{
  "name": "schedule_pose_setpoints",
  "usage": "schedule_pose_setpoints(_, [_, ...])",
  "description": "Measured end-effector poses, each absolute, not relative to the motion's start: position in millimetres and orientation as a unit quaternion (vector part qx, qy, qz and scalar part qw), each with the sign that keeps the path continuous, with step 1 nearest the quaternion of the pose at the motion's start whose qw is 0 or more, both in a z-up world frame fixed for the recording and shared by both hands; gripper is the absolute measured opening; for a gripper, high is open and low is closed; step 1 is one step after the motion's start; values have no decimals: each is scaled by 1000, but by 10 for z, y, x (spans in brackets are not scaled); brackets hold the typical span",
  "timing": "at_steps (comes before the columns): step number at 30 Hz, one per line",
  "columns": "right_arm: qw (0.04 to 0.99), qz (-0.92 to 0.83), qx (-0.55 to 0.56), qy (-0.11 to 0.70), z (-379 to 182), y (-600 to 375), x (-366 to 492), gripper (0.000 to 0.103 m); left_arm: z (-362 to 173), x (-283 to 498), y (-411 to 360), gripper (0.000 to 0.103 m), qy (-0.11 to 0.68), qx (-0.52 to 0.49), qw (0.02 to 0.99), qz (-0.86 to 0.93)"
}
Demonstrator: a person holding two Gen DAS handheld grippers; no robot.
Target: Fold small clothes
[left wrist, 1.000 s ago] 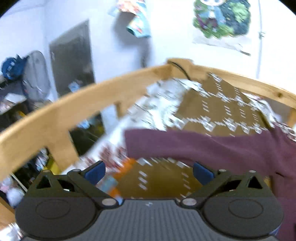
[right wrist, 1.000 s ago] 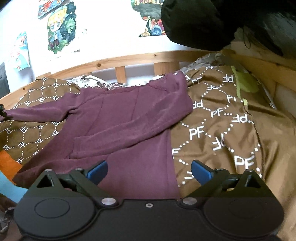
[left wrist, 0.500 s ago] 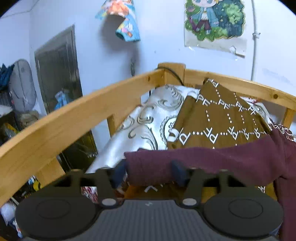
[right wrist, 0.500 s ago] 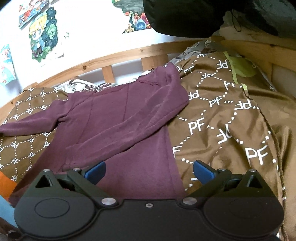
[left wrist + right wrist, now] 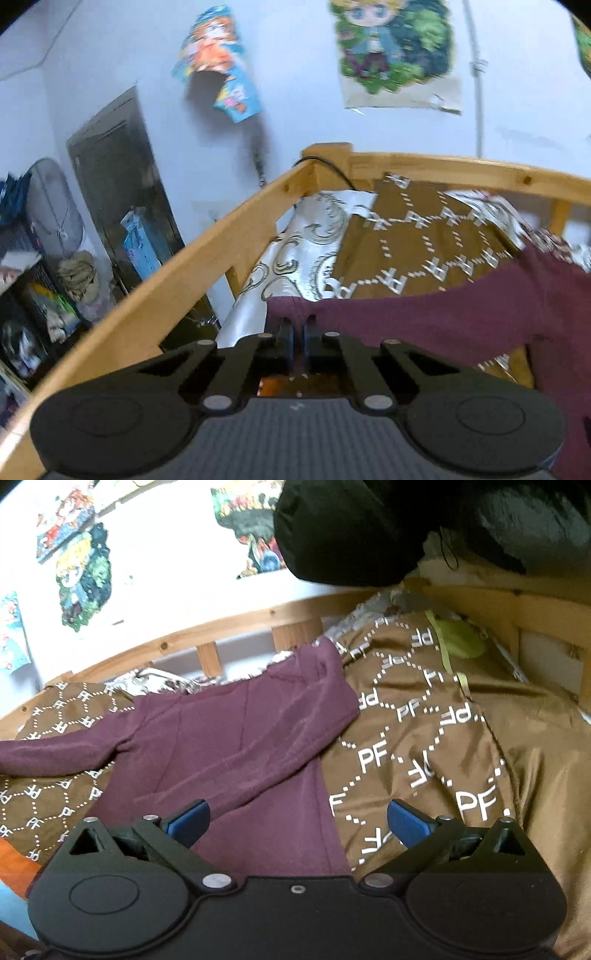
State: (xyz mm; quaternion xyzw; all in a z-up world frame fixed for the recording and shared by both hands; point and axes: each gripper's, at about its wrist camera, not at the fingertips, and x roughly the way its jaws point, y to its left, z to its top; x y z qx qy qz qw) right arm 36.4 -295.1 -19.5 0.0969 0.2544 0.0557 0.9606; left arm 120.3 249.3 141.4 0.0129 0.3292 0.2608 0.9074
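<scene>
Now your left gripper [image 5: 297,329] is clamped on the maroon top's [image 5: 236,746] sleeve cuff [image 5: 291,308], right gripper [image 5: 295,819] spread and empty over its hem; next, I judge, carry the cuff across its body.

A wooden bed rail [image 5: 207,254] is curving around a bed that is wearing a brown patterned cover [image 5: 417,738] over a silvery sheet [image 5: 295,254]. White walls [image 5: 295,92] are carrying cartoon posters [image 5: 395,48], some peeling at the edges. A dark doorway [image 5: 122,177] is standing to the left, with a fan [image 5: 55,206] and cluttered shelves [image 5: 33,317] sitting beside it. A black bundle [image 5: 369,528] is hanging over the far corner.
</scene>
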Motion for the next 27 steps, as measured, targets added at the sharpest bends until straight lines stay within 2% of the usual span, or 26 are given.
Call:
schedule_pose_setpoints(6, [964,84,100,230,-87,-2937,231,102,1927,1212,2123,4,344,4,915,213])
schedule_pose_setpoints(15, [963,68,126,228,-35,-3016,127,102,2254,1441,1089,3,312,47,944,102])
schedule_pose_setpoints(21, [960,50,140,237,-81,-3109,177,102,2069,1657,114,4,322,85,943,-15])
schedule_pose_setpoints(27, [959,24,148,242,-152,-3241,233,102,1424,1788,-729,4,369,76,918,-122])
